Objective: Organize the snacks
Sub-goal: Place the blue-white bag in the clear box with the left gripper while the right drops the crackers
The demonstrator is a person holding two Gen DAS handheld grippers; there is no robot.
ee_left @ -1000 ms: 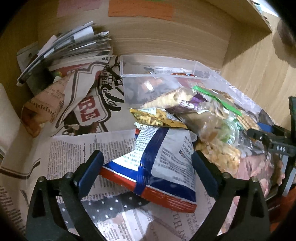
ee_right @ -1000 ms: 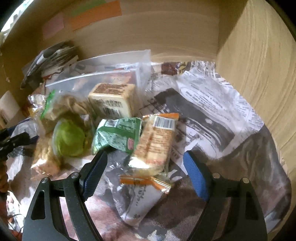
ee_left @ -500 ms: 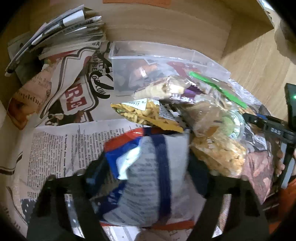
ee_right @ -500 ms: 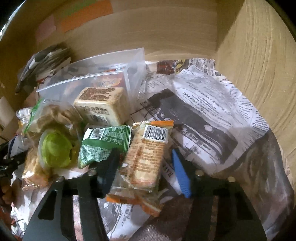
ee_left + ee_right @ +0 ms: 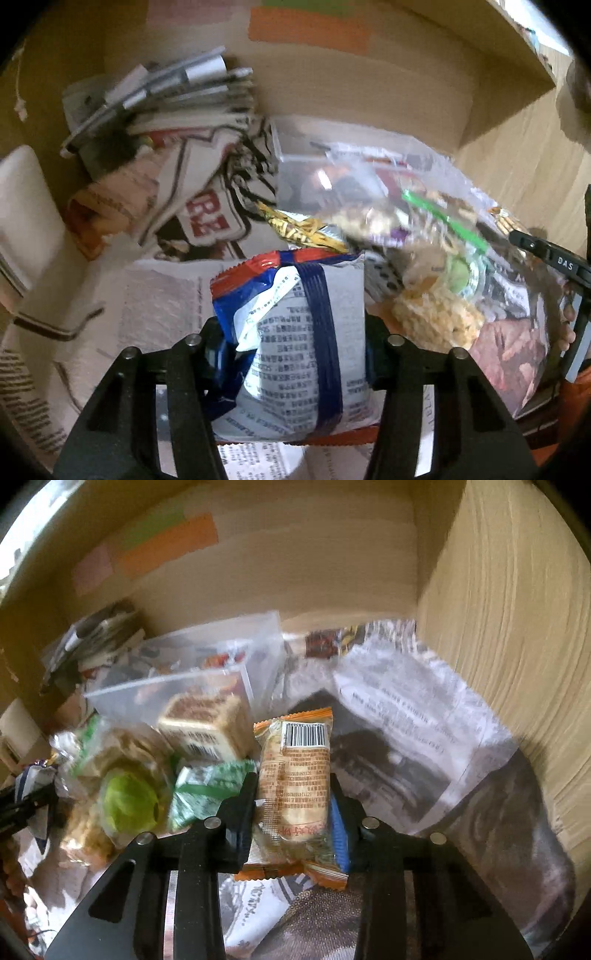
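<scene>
Wood-grain walls box in a newspaper-lined shelf (image 5: 402,716), where each of two grippers has clamped on a snack. Seen from the left wrist, the left gripper (image 5: 291,354) pinches a white bag (image 5: 295,332) with a blue band and red edges, its two fingers pressed against the bag's sides; the bag stands upright between them, its top seam uppermost and its lower edge close over the newspaper. Just beyond it lies a yellow packet (image 5: 299,230), and to the right a heap of clear-wrapped snacks (image 5: 432,266) crossed by a green strip, with a clear tub (image 5: 332,166) behind. A stack of folded papers (image 5: 159,96) sits in the far left corner (an orange label (image 5: 306,29) is stuck to the back wall above).

Seen from the right wrist, the right gripper (image 5: 293,812) is closed on an orange-edged biscuit pack (image 5: 295,782), barcode end pointing away; the pack stands nearly upright between the fingers, its lower seam just over the newspaper. Beside it to the left rest a green packet (image 5: 207,786), touching the left finger, and a tan square cake (image 5: 207,723) leaning against the tub (image 5: 192,672). Farther left sits a lime-green sweet (image 5: 129,805) in clear wrap. Both views are somewhat blurred, so the print on the packs cannot be read.
</scene>
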